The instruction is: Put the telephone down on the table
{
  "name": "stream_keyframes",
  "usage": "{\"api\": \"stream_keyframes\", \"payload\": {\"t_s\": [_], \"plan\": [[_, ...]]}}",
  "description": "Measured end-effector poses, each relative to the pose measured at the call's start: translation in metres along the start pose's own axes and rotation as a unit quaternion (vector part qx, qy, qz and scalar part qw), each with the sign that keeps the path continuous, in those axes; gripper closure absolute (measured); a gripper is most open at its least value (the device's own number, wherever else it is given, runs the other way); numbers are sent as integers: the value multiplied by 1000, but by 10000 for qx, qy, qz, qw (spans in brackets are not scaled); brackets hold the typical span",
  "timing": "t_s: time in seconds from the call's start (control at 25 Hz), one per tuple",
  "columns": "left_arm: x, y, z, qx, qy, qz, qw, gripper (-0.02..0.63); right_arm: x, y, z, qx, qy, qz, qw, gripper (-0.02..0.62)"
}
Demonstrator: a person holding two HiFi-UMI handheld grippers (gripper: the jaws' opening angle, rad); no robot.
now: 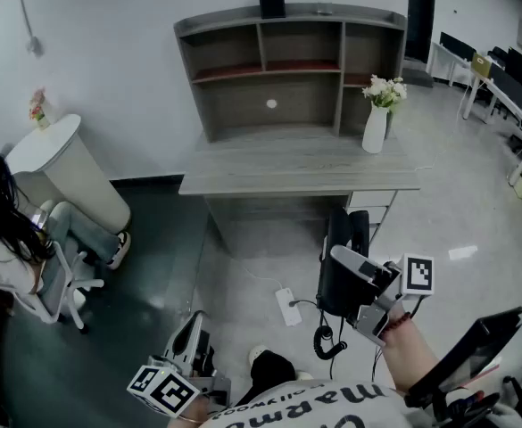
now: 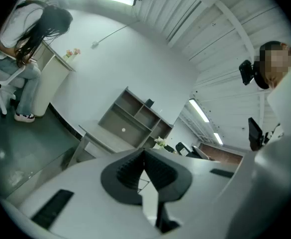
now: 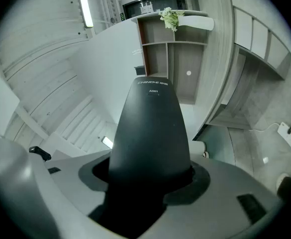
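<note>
In the head view my right gripper [image 1: 351, 272] is shut on a black telephone [image 1: 341, 279], held in the air in front of the grey desk [image 1: 296, 163] and below its top. The phone's coiled cord [image 1: 326, 339] hangs down toward the floor. In the right gripper view the telephone [image 3: 152, 128] fills the space between the jaws of that gripper [image 3: 150, 183] and points up toward the desk's shelves. My left gripper [image 1: 191, 333] is low at the bottom left, away from the phone. Seen in its own view, the left gripper [image 2: 144, 158] has its pads together with nothing between them.
The desk carries a shelf unit [image 1: 287, 65] and a white vase of flowers [image 1: 376, 123] at its right end. A power strip [image 1: 288, 306] lies on the floor under it. A seated person [image 1: 2, 239] and a white round cabinet [image 1: 64, 168] are at the left.
</note>
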State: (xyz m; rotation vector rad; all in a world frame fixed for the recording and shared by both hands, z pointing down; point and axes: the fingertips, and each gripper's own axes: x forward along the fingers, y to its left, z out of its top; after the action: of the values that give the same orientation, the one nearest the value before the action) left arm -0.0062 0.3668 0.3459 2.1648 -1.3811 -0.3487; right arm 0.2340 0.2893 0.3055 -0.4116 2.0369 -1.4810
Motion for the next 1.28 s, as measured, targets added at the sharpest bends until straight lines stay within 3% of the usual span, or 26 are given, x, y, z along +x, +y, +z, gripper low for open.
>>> {"api": "stream_keyframes", "payload": {"t_s": [0.32,0.6,0.88,1.28], "plan": [[-8,-3,2,-3,-19,-12,10000,597,-2,4,-7,-90,43,-57,9999,311],[-16,-1,-2,25,-80,-4,10000,597,-12,-4,-10,244,-85,-154,9995,311],[-5,8,-9,53,44,44,10000,597,-18,-27,-6,-285,79,-962,9949,311],[53,29,3,-9,266,-160,9995,597,0,-48,20,-532,43,-1279,9904,311]]}}
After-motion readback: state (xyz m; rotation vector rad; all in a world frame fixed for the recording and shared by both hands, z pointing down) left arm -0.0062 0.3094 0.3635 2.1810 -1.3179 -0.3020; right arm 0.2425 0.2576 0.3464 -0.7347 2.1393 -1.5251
